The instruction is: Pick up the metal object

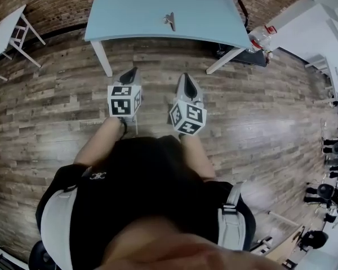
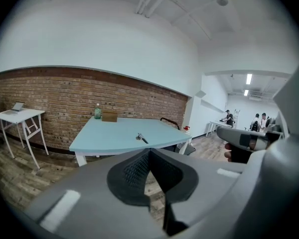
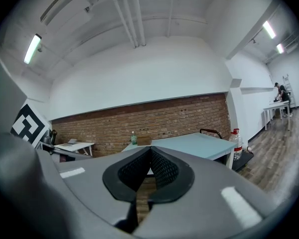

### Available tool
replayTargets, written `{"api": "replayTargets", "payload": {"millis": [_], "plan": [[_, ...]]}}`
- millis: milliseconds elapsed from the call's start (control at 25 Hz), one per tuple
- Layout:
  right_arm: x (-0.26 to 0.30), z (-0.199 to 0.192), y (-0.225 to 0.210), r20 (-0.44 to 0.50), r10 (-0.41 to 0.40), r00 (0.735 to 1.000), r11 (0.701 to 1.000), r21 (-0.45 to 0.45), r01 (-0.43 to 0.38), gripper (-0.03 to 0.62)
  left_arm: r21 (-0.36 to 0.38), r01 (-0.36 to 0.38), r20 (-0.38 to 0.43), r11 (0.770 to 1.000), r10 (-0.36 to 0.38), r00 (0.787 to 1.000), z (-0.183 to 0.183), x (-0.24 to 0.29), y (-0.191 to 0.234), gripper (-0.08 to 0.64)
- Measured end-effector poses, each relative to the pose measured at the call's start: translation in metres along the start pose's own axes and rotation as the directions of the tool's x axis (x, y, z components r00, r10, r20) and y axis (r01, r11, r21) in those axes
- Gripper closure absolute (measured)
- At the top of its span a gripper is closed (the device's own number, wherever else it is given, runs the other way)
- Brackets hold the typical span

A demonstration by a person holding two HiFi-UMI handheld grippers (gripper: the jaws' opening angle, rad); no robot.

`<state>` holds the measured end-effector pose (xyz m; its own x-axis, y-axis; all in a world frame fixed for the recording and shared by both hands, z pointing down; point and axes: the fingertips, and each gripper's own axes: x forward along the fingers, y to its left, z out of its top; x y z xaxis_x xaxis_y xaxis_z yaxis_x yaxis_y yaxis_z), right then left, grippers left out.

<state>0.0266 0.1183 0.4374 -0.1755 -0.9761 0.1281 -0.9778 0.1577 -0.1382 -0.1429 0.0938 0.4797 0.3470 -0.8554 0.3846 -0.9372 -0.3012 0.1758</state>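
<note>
A small metal object (image 1: 169,21) lies on the light blue table (image 1: 135,16), near its middle; the left gripper view shows the metal object (image 2: 140,138) far ahead on the table top (image 2: 109,136). My left gripper (image 1: 132,73) is held over the wooden floor, short of the table's front edge, its jaws shut with nothing between them. My right gripper (image 1: 188,84) hangs beside it to the right, also shut and empty. In the right gripper view the jaw tips (image 3: 150,150) meet and hide the metal object; the table (image 3: 194,146) shows behind them.
A green bottle (image 2: 97,111) and a brown box (image 2: 109,116) stand at the table's far edge by the brick wall. A white side table (image 1: 5,32) stands left. A large water bottle (image 1: 261,37) and dark mat lie right of the table. People stand far right (image 2: 261,121).
</note>
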Motion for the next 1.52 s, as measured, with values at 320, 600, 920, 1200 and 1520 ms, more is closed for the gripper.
{"api": "replayTargets", "payload": {"millis": [320, 600, 920, 1200, 1520], "plan": [[0.016, -0.002, 0.008, -0.020, -0.014, 1.000, 1.000, -0.024, 0.013, 0.578, 0.000, 0.023, -0.018, 1.000, -0.023, 1.000, -0.002, 0.011, 0.011, 0.560], [0.045, -0.001, 0.000, -0.012, -0.004, 1.000, 1.000, -0.018, 0.004, 0.578, 0.015, 0.027, -0.032, 1.000, -0.027, 0.999, 0.004, 0.040, 0.011, 0.560], [0.104, 0.012, -0.038, 0.012, -0.010, 1.000, 1.000, -0.005, 0.010, 0.578, 0.002, 0.033, -0.056, 0.999, -0.033, 0.998, 0.026, 0.106, 0.009, 0.560], [0.162, 0.020, -0.082, 0.005, -0.028, 1.000, 0.999, 0.046, 0.028, 0.578, 0.053, 0.030, -0.094, 0.998, -0.025, 0.995, 0.046, 0.169, 0.000, 0.560], [0.228, 0.034, -0.110, -0.009, 0.035, 0.999, 0.998, 0.055, -0.035, 0.578, -0.015, -0.004, -0.150, 1.000, 0.002, 0.989, 0.070, 0.231, 0.002, 0.560]]}}
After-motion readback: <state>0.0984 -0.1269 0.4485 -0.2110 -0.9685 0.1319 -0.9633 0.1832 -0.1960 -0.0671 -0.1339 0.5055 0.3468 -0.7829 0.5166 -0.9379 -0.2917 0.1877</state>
